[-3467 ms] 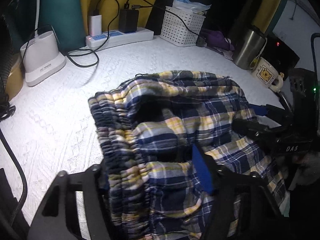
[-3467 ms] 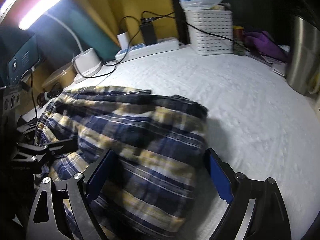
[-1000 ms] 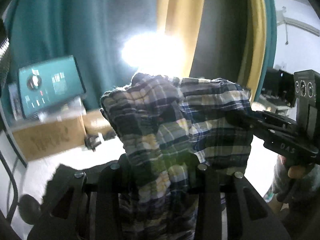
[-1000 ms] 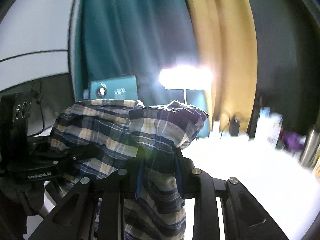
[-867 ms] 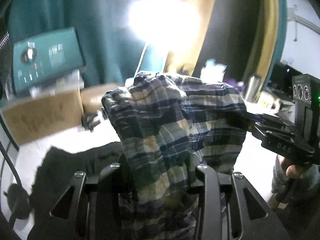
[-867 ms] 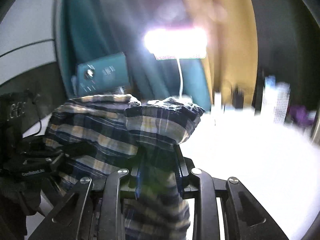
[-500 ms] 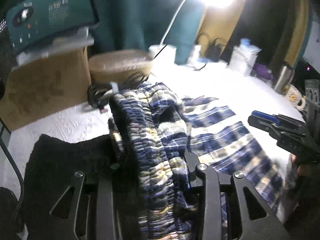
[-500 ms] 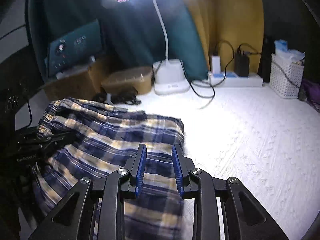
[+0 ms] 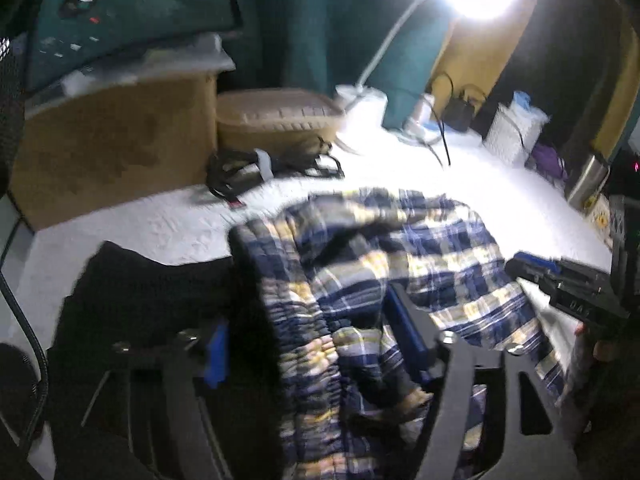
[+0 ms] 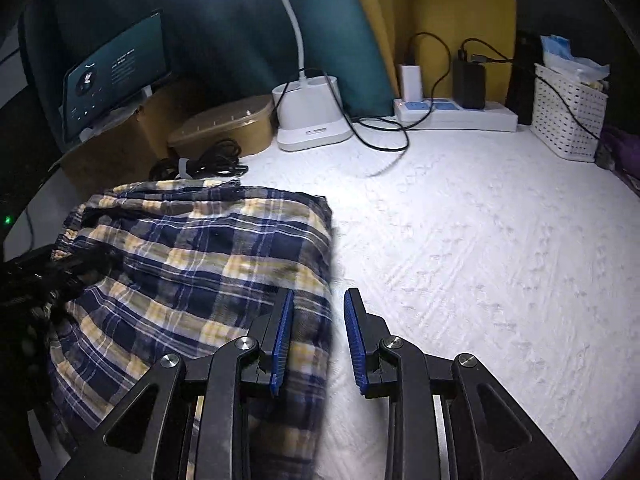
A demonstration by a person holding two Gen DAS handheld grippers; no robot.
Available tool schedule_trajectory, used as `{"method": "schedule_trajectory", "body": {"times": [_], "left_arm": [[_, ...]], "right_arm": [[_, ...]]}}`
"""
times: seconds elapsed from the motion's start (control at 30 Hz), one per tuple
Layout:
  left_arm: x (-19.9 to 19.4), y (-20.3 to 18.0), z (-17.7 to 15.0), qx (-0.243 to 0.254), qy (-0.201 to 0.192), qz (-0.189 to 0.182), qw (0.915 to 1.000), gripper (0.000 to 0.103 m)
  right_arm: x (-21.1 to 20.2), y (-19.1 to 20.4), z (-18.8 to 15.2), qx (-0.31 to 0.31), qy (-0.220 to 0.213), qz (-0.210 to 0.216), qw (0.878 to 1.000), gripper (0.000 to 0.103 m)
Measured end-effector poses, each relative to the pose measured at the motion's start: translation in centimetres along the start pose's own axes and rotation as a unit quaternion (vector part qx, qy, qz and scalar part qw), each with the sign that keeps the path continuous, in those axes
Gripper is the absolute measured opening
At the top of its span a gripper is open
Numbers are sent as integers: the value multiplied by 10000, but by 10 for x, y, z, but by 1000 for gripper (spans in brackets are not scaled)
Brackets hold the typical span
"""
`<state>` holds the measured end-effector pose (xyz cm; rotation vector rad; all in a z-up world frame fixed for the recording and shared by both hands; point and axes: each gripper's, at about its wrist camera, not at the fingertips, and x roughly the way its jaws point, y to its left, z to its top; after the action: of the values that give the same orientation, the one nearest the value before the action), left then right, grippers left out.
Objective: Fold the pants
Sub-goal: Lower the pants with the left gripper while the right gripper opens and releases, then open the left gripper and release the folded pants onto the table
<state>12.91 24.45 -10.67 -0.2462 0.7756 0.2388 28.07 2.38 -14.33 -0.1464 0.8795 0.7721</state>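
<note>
Left wrist view: my left gripper (image 9: 312,344) is opening, the plaid pants (image 9: 384,280) bunched between its parting jaws on the white bedspread (image 9: 152,228) (waistband nearest).

Right wrist view: my right gripper (image 10: 318,336) stands narrowly parted, nothing clamped, pants' edge beneath.

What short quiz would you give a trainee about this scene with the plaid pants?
1. True or false: the plaid pants lie on the white cover.
2. What stands right of the lamp base in the right wrist view? A power strip; B shoe; C book.
3. Which gripper has the elastic waistband between its jaws?
Key: 1 true. 2 A. 3 the left gripper, whose jaws are opening.
</note>
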Motion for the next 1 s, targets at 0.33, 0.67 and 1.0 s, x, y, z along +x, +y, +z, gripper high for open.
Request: {"method": "schedule_trajectory", "body": {"times": [0.33,0.67,1.0], "left_arm": [[-36,-16,-18,-17,-223,-16,9997,80],[-60,-53,-31,147,-437,-297,9985,80],[-83,-81,-42,380,-560,-423,9968,80]], "right_arm": [[-45,-12,-25,81,-148,-342,9993,64],[-109,-16,-50,138,-588,-581,9965,84],[-154,-26,-75,284,-825,-805,9929,84]]}}
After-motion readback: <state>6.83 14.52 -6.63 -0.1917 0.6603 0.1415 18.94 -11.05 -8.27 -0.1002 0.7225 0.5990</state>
